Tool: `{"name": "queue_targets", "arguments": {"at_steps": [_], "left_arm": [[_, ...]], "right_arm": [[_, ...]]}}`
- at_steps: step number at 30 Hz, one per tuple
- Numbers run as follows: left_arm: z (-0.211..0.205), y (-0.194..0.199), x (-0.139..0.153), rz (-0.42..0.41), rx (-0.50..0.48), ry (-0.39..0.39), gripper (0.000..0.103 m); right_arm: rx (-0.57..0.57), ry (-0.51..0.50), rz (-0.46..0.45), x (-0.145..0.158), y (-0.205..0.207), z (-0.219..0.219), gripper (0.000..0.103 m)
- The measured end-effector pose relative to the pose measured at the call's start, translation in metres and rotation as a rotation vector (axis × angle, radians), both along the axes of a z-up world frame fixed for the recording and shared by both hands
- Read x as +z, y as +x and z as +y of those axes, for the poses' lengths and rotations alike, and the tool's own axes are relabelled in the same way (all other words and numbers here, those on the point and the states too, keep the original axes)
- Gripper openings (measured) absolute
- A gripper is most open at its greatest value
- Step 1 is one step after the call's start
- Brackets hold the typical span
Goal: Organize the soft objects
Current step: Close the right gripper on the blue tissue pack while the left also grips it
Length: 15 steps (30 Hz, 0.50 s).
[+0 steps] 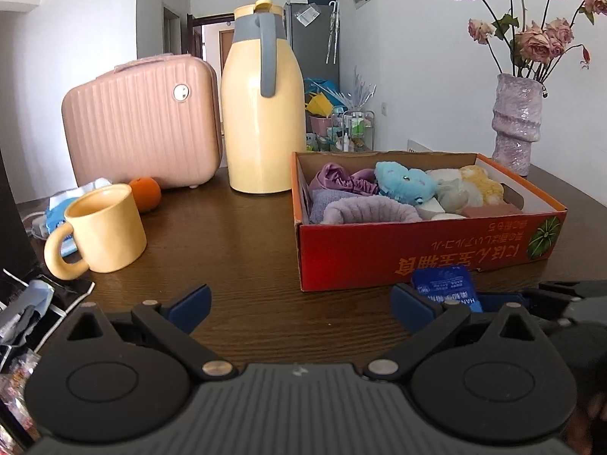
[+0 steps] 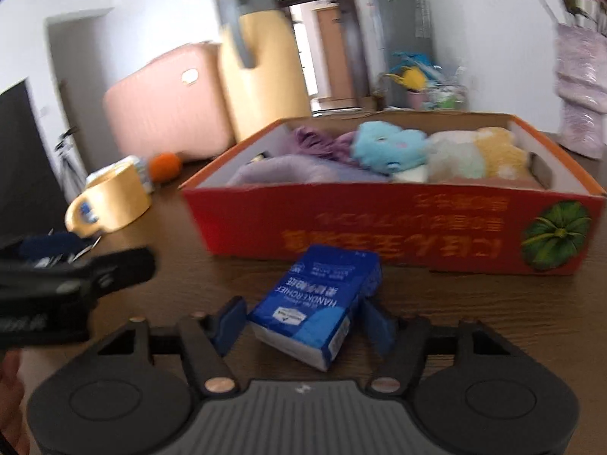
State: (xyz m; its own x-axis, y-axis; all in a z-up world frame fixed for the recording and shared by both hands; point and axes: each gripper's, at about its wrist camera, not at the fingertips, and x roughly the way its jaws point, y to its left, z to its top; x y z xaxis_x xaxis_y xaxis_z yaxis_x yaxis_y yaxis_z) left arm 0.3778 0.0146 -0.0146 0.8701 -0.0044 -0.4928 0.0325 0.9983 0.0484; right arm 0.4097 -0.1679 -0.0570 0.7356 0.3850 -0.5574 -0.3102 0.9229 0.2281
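A blue tissue pack (image 2: pixel 315 307) lies askew on the brown table in front of the red cardboard box (image 2: pixel 398 227). My right gripper (image 2: pixel 303 326) has one blue pad against each side of the pack, which sits between them. The box holds soft things: a blue plush (image 1: pixel 406 184), purple cloths (image 1: pixel 341 193), and white and yellow plush pieces (image 1: pixel 470 185). My left gripper (image 1: pixel 299 303) stands open over bare table left of the pack (image 1: pixel 444 288), nothing between its fingers. The right gripper's dark body (image 1: pixel 569 295) shows at the far right of the left wrist view.
A yellow mug (image 1: pixel 102 227), an orange (image 1: pixel 146 193), a pink hard case (image 1: pixel 140 121) and a tall yellow jug (image 1: pixel 261 106) stand on the table left of the box. A purple vase of dried roses (image 1: pixel 518 121) stands behind it on the right. Packets clutter the left edge.
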Motion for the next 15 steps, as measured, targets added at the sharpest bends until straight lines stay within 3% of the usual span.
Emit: {"name": "queue_targets", "arguments": {"at_steps": [4,7,9,10,11,15], "left_arm": [[0.000,-0.001,-0.005,0.027,-0.024,-0.040,0.103],[-0.006,-0.004,-0.008,0.061,-0.110,-0.100,0.103],[-0.015,-0.003,-0.010,0.079,-0.159,-0.118,0.103],[-0.021,-0.001,-0.010,0.080,-0.174,-0.115,0.103],[-0.027,0.000,-0.010,0.079,-0.195,-0.110,0.103],[-0.046,0.008,-0.011,0.097,-0.252,-0.091,0.095]], "right_arm": [[0.107,-0.076,-0.054,0.002,-0.019,0.001,0.063],[0.255,-0.087,-0.039,0.003,-0.039,-0.017,0.065],[0.294,-0.080,-0.020,0.003,-0.052,-0.029,0.073],[0.287,-0.091,-0.018,0.002,-0.059,-0.035,0.080],[0.261,-0.119,-0.019,0.003,-0.064,-0.038,0.080],[0.113,-0.188,-0.063,0.008,-0.077,-0.057,0.075]]}}
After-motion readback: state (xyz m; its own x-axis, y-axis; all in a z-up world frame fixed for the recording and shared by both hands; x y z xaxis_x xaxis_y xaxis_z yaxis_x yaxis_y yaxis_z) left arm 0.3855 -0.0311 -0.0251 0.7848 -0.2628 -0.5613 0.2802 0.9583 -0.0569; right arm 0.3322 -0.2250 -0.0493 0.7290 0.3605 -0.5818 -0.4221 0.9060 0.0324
